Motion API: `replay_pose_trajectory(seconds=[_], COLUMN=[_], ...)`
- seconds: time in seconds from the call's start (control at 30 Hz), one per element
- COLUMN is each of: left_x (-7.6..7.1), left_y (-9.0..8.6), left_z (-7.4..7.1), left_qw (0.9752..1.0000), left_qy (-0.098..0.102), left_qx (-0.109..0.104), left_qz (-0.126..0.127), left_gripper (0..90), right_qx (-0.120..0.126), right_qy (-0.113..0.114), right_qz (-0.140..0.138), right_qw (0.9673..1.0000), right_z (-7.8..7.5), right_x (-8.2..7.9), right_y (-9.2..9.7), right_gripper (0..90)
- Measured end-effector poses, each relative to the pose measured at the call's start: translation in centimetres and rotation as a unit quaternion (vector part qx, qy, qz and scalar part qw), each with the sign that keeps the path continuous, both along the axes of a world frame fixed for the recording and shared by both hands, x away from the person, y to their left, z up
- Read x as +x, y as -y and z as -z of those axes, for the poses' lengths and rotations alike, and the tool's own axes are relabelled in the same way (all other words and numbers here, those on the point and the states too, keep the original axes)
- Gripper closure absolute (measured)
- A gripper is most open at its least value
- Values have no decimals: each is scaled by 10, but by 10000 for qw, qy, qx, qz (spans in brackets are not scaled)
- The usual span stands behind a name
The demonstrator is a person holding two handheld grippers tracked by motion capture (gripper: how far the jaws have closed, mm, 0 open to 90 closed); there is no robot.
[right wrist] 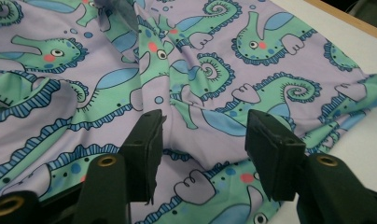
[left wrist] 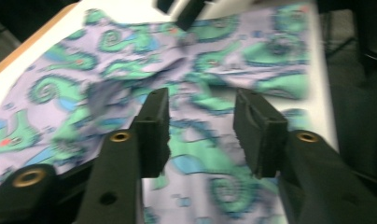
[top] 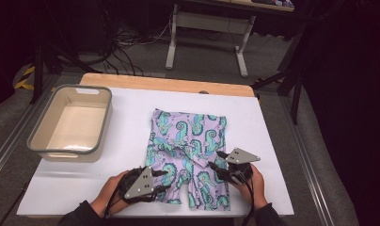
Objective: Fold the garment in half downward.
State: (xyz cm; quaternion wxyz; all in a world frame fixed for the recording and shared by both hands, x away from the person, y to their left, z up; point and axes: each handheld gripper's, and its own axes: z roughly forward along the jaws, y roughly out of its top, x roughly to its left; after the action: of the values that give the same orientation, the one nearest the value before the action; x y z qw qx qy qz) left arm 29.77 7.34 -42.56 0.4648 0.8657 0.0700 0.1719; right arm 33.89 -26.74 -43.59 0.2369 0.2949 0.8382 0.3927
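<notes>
A pair of purple shorts [top: 190, 150] printed with green seahorses is lying flat on the white table [top: 273, 141], near its middle, with the two legs pointing toward the person. The left gripper [top: 162, 181] is sitting at the outer edge of the left leg, its jaws standing apart over the cloth and pinching nothing. The right gripper [top: 215, 160] is hovering over the right leg, its jaws also spread, with the fabric lying loose beneath the gap. Wrinkles are bunching around the crotch. A grey tub [top: 70, 122] is standing well apart on the table's left side.
</notes>
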Motion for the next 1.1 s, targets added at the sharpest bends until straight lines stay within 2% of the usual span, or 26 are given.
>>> replay_pose_trajectory(seconds=[0.07, 0.13, 0.17, 0.2, 0.3, 0.33, 0.47, 0.5, 0.53, 0.6, 0.7, 0.77, 0.87, 0.9, 0.97, 1.1], left_x=[16, 32, 42, 51, 71, 78, 98, 102, 107, 111, 114, 113, 112, 111, 110, 102], left_y=[-1, 0, 1, 2, 4, 5, 8, 8, 9, 9, 8, 7, 6, 6, 5, 2], left_z=[1, 3, 5, 7, 13, 16, 24, 26, 29, 33, 37, 36, 35, 34, 32, 22], left_qw=[9998, 9994, 9986, 9983, 9970, 9961, 9932, 9928, 9913, 9897, 9884, 9888, 9888, 9893, 9895, 9922], left_qy=[9, -92, -109, -126, -253, -239, -312, -401, -450, -510, -668, -694, -649, -673, -625, -515], left_qx=[48, 83, 181, 171, 175, 279, 370, 340, 416, 522, 594, 565, 615, 554, 545, 395], left_qz=[-186, -310, -477, -544, -717, -803, -1058, -1078, -1162, -1228, -1228, -1197, -1192, -1171, -1180, -1065], left_gripper=[494, 455, 440, 425, 426, 425, 408, 406, 410, 430, 547, 706, 795, 831, 850, 859], right_qx=[-78, -163, -189, -227, -238, -264, -416, -461, -502, -625, -476, -423, -402, -402, -425, -359], right_qy=[-39, -124, -171, -220, -273, -291, -326, -371, -375, -412, -484, -529, -559, -568, -561, -399], right_qz=[-91, -158, -190, -205, -315, -365, -479, -500, -504, -470, -478, -488, -488, -503, -517, -565], right_qw=[9999, 9997, 9995, 9993, 9988, 9986, 9975, 9970, 9968, 9961, 9965, 9965, 9964, 9963, 9962, 9970], right_z=[1, 2, 3, 5, 8, 8, 13, 14, 14, 17, 17, 18, 18, 18, 17, 9], right_x=[4, 8, 10, 13, 18, 19, 24, 25, 26, 27, 29, 30, 31, 31, 30, 24], right_y=[-6, -10, -11, -13, -15, -16, -24, -26, -28, -30, -29, -27, -26, -25, -24, -18], right_gripper=[450, 423, 421, 408, 397, 394, 405, 412, 429, 474, 604, 723, 788, 814, 820, 838])
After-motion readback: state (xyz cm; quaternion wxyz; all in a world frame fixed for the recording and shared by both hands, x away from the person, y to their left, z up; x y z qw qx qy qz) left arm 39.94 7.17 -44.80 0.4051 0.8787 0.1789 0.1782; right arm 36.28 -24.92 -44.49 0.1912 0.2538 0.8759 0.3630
